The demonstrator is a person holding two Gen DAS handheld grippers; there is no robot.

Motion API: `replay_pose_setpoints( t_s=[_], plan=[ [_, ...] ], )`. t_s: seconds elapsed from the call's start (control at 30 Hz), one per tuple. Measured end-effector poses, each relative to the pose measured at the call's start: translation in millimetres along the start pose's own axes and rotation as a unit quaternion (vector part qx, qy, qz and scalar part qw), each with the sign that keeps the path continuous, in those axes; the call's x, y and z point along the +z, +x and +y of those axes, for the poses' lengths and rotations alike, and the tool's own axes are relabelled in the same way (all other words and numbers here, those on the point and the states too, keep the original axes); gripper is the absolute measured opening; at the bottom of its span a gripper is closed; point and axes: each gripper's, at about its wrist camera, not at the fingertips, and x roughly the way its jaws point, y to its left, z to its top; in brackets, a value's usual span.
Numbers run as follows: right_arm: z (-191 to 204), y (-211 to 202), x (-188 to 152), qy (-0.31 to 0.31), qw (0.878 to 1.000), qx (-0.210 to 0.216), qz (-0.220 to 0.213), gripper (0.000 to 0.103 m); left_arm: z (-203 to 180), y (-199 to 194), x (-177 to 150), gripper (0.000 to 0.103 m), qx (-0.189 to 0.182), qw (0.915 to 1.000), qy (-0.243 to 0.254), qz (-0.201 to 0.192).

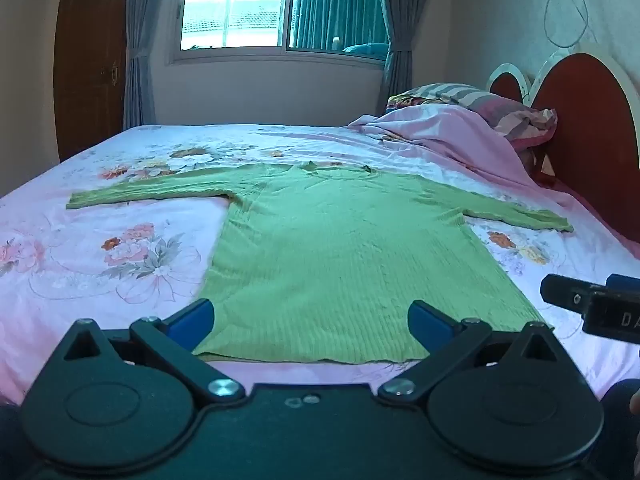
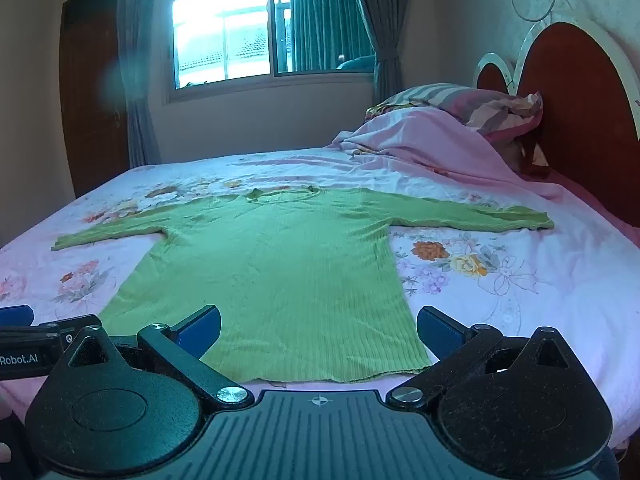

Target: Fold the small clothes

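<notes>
A green ribbed long-sleeved sweater (image 1: 328, 248) (image 2: 276, 276) lies flat on the bed, both sleeves spread out sideways, its hem toward me. My left gripper (image 1: 312, 324) hovers open above the hem, blue pads wide apart, nothing between them. My right gripper (image 2: 319, 332) is open too, over the hem's right part, holding nothing. The right gripper's tip (image 1: 592, 304) shows at the right edge of the left wrist view. The left gripper's tip (image 2: 28, 340) shows at the left edge of the right wrist view.
The bed sheet (image 1: 120, 256) (image 2: 500, 300) is pink and white with flowers. A rumpled pink blanket (image 1: 452, 136) and striped pillow (image 1: 492, 108) lie by the red headboard (image 1: 592, 140) on the right. Window, curtains and a brown wardrobe (image 1: 90, 64) stand beyond the bed.
</notes>
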Motion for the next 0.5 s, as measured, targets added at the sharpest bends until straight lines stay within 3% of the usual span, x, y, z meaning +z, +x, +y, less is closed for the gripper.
replay_pose_setpoints(
  t_s=[0.17,0.2,0.5],
  plan=[
    [0.0,-0.5,-0.1,0.002,1.000,0.001,0.000,0.103,-12.4,-0.8,3.3,0.102,0.010,0.9995,0.025,-0.014],
    [-0.1,-0.6,0.1,0.002,1.000,0.001,-0.001,0.103,-5.9,-5.1,-1.5,0.102,-0.003,0.9999,-0.012,-0.004],
    [-1.9,-6.4,0.2,0.008,1.000,-0.004,-0.012,0.103,-0.9,-4.2,-3.6,0.102,-0.002,0.9999,-0.015,-0.007]
  ],
)
